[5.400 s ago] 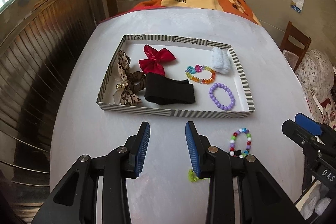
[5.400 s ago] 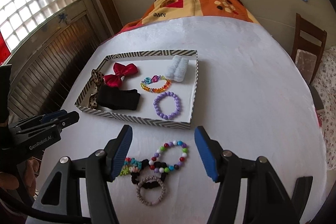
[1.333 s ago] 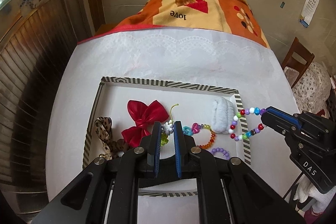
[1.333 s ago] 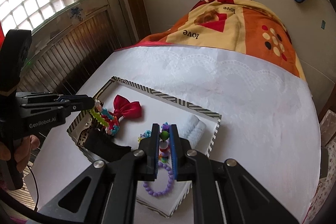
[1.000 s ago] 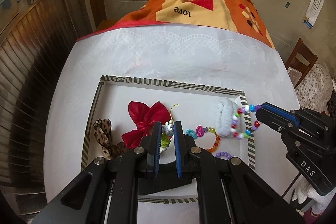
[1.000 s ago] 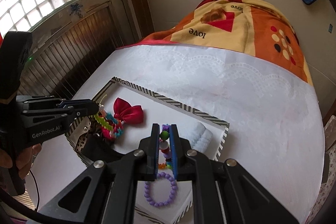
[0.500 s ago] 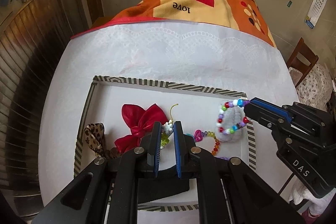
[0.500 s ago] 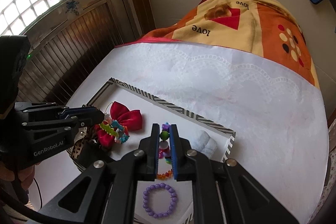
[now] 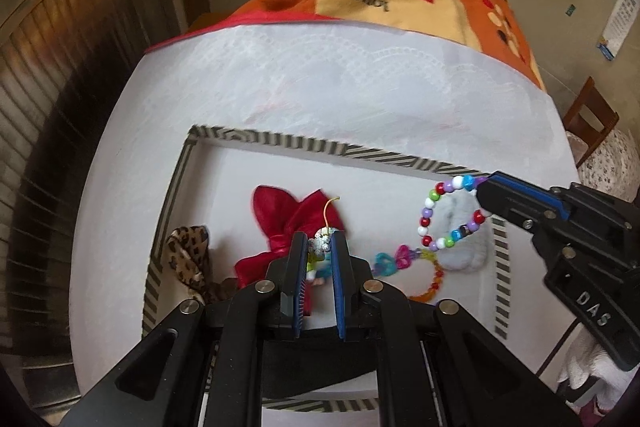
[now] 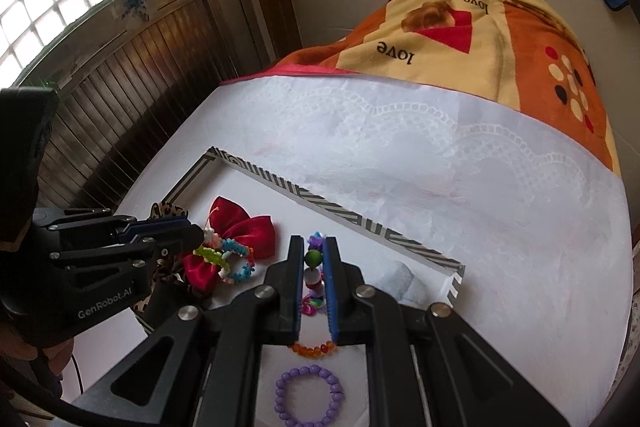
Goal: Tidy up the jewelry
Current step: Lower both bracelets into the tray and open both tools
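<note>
Most bits already in the tray (image 9: 408,159); left gripper (image 9: 319,251) pinched tight on a spiky bracelet (image 10: 228,259), right gripper (image 10: 313,259) on a bead bracelet (image 9: 448,215), both prob. above it, unreleased.

Your left gripper (image 9: 319,247) is hiding most of the black band (image 9: 320,375) and its own bracelet (image 10: 224,261); the purple bracelet (image 10: 309,397) is running partly under your right gripper (image 10: 313,251).

Both wrist cams sit close above the striped tray (image 9: 400,159), looking forward and down over it (each one catches the other gripper too).
</note>
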The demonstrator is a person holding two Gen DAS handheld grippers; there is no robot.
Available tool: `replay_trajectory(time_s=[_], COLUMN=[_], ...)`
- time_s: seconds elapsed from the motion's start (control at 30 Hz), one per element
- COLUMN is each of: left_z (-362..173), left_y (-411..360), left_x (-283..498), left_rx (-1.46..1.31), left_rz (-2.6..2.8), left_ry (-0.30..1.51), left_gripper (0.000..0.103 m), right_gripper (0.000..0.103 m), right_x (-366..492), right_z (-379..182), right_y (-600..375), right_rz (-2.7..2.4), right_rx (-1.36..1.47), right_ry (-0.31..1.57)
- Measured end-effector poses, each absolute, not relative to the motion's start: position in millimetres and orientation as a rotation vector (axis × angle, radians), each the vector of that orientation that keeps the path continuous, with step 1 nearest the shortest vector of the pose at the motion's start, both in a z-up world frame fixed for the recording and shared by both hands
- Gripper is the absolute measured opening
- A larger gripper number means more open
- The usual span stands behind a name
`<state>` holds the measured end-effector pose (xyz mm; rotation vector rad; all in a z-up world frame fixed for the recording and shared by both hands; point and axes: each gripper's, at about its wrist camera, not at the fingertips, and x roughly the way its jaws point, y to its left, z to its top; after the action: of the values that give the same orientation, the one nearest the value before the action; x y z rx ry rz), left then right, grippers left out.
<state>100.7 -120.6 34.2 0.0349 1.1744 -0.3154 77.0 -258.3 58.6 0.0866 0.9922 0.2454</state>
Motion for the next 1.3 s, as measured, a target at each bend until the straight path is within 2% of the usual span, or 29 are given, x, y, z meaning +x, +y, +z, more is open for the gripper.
replay_trajectory(time_s=[0.3, 0.57, 0.77, 1.13, 1.3], left_z=[9.2, -9.8, -15.8, -16.5, -13.1], left_y=[-100.4, -104.6, -106.1, -109.4, -108.8], left_x=[102.9, 100.7, 103.1, 106.4, 102.1], left_rx=[0.020, 0.020, 0.021, 0.037, 0.042], left_rz=[-0.250, -0.241, -0.232, -0.213, -0.210], left_ry=[1.222, 1.260, 1.268, 1.255, 1.241], left_gripper=[0.000, 0.000, 0.000, 0.000, 0.002], right_gripper=[0.009, 0.009, 0.010, 0.010, 0.027], right_x=[95.1, 116.7, 118.8, 121.7, 114.5], right_z=[48.0, 5.1, -23.4, -37.0, -25.6], right_y=[-236.9, -250.0, -267.3, -257.1, -255.8], right_rz=[0.296, 0.244, 0.177, 0.158, 0.168], right_rx=[0.096, 0.121, 0.116, 0.059, 0.058], right_ry=[1.002, 1.082, 1.135, 1.158, 1.138])
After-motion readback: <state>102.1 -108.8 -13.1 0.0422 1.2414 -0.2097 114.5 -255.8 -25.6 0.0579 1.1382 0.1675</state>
